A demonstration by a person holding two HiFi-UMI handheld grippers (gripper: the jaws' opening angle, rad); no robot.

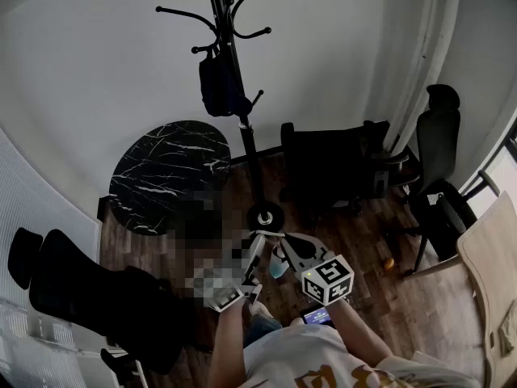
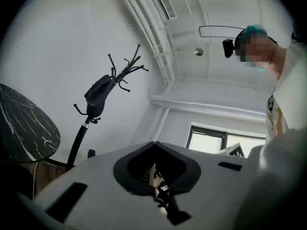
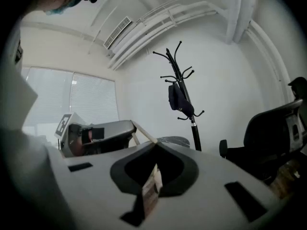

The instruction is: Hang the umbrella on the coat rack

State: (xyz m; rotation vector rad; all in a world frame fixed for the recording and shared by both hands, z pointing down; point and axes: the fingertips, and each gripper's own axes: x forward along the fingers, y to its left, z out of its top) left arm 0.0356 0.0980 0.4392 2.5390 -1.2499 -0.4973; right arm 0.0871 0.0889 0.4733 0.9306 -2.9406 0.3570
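Black against the white wall, the folded umbrella (image 1: 221, 83) hangs on the coat rack (image 1: 245, 136), its long axis running down the pole. In the head view it is far beyond the left gripper (image 1: 252, 250) and right gripper (image 1: 284, 245), and neither is clearly nearer.

Left gripper view: the jaws are pressed together with nothing between them, and the umbrella (image 2: 97, 97) is far off to the left.

Right gripper view: the jaws are likewise together and empty, and the umbrella (image 3: 178, 99) is far ahead, slightly right.
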